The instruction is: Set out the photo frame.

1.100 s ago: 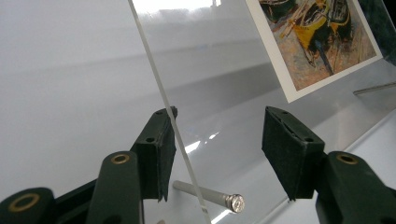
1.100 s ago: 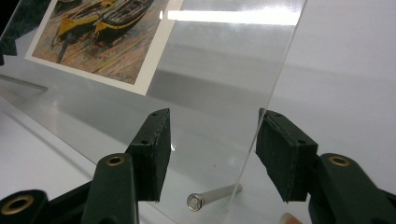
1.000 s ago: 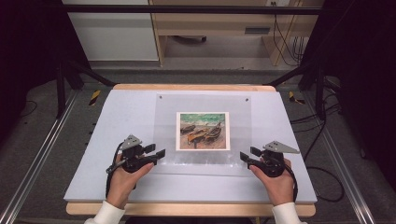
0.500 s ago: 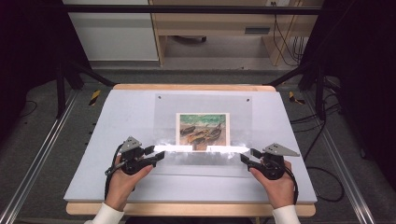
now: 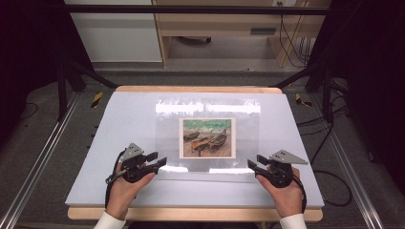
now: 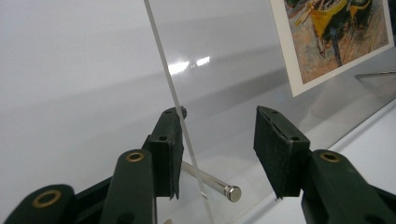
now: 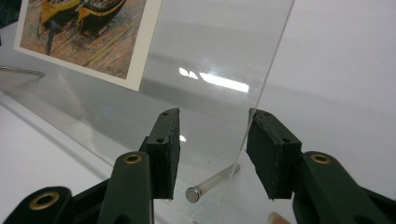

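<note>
High view: the clear rectangular acrylic sheet (image 5: 208, 136) (long axis across the white counter (image 5: 119, 124)) tilts up from its near corners, both grippers' fingers (image 6: 169, 149) closing, not yet clenched.

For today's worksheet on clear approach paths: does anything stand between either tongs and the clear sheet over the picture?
Nothing visible does. The left tongs and right tongs each already straddle an edge of the clear sheet. A metal pin sits between each pair of jaws, beside the sheet edge, not blocking it.

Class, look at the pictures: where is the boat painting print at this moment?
In the high view the boat print sits mid-table inside the clear acrylic sheet, between and just beyond the left gripper and right gripper.
</note>
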Available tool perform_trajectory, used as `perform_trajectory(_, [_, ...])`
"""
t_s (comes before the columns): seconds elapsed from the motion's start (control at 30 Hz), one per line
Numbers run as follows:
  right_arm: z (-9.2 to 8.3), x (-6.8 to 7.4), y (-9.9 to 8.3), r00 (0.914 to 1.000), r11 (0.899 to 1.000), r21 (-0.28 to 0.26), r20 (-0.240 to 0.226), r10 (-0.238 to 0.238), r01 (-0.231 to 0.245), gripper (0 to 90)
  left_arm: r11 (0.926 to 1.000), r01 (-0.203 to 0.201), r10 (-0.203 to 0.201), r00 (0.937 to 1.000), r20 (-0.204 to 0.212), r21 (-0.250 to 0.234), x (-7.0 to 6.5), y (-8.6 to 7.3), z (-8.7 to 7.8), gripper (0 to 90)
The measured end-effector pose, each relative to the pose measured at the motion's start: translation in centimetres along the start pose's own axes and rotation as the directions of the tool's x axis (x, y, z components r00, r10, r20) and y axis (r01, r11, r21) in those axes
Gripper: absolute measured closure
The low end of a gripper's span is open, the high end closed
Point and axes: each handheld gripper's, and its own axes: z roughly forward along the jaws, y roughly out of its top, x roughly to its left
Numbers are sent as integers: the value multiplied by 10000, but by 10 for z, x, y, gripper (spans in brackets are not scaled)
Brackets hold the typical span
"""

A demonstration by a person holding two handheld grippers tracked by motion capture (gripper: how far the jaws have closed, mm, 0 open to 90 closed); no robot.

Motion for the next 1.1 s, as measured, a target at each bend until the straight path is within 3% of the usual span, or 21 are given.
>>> perform_trajectory(1.1, [-10,6,-9,9995,9996,129,169,-262,260,630,9988,-458,460,9988,-140,170,-8,-11,-7,569])
